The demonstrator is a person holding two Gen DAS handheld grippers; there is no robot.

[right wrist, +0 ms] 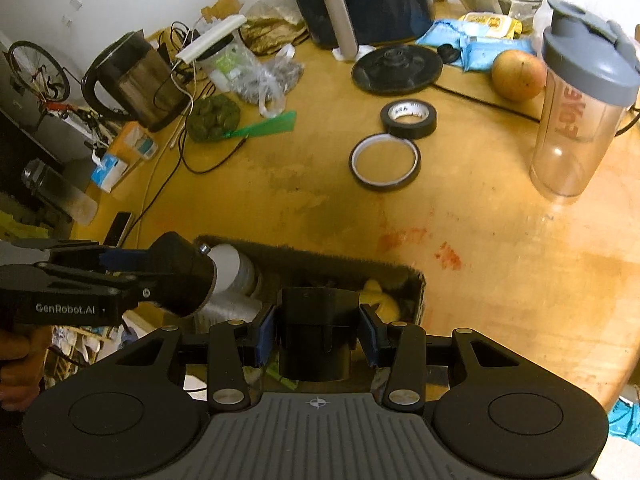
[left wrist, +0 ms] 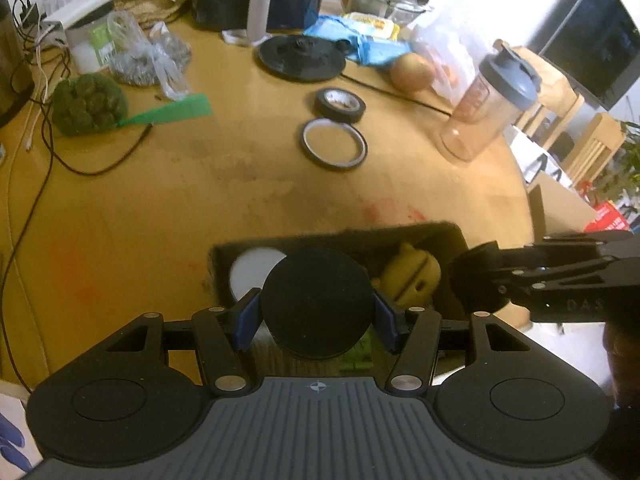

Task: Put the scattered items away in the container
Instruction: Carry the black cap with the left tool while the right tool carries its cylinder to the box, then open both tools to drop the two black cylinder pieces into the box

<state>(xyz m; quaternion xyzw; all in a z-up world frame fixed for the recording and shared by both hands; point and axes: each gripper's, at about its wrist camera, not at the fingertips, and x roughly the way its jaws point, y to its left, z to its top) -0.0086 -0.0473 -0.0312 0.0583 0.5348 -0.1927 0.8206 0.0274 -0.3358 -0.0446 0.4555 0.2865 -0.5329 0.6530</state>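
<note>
A round wooden table (right wrist: 480, 248), stained red in spots, carries two tape rolls (right wrist: 408, 119), a shaker bottle (right wrist: 576, 120), an apple (right wrist: 519, 74), a kettle (right wrist: 132, 84), a black disc (right wrist: 397, 69) and a dark felt box (right wrist: 340, 268).

Two tape rolls (right wrist: 409, 118), one shaker bottle (right wrist: 580, 120).

yellow toy (left wrist: 412, 276), black disc (left wrist: 318, 300), blue pads (left wrist: 247, 320)
</note>
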